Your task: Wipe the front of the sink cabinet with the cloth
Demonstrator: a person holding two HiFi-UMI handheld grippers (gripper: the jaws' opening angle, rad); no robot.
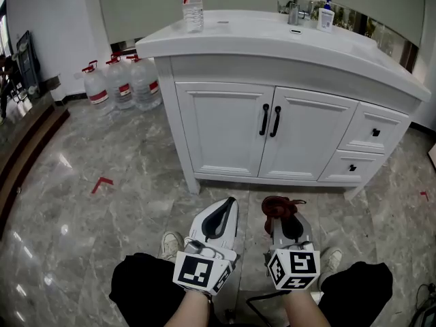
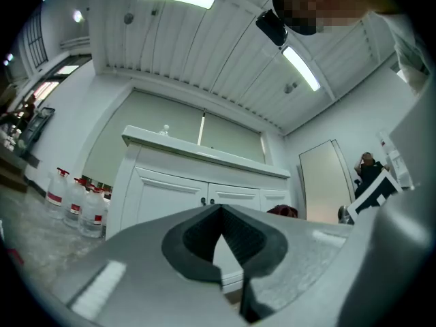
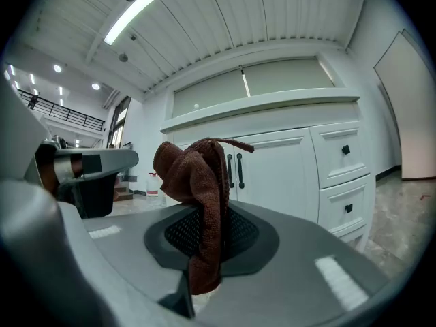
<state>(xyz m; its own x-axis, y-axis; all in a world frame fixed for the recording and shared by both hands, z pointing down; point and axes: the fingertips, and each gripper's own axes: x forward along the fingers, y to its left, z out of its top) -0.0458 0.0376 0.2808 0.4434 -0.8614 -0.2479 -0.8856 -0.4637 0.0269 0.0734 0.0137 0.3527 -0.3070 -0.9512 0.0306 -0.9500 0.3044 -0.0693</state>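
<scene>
The white sink cabinet point(image 1: 225, 131) stands ahead, with two doors, black handles point(image 1: 270, 120) and two drawers point(image 1: 373, 131) at its right. A dark red-brown cloth point(image 1: 279, 206) is bunched at the tip of my right gripper point(image 1: 279, 216), which is shut on it. In the right gripper view the cloth point(image 3: 194, 176) sticks up between the jaws, with the cabinet point(image 3: 279, 172) behind. My left gripper point(image 1: 229, 201) is beside it, shut and empty. In the left gripper view its tips point(image 2: 219, 210) meet before the cabinet point(image 2: 170, 189). Both are held low, short of the cabinet.
A water bottle point(image 1: 193, 5), a faucet point(image 1: 296, 4) and a small soap bottle point(image 1: 325, 18) stand on the countertop. Several large water jugs point(image 1: 119, 80) sit on the marble floor left of the cabinet. A red tape mark point(image 1: 102, 182) lies on the floor. My shoes and knees show below.
</scene>
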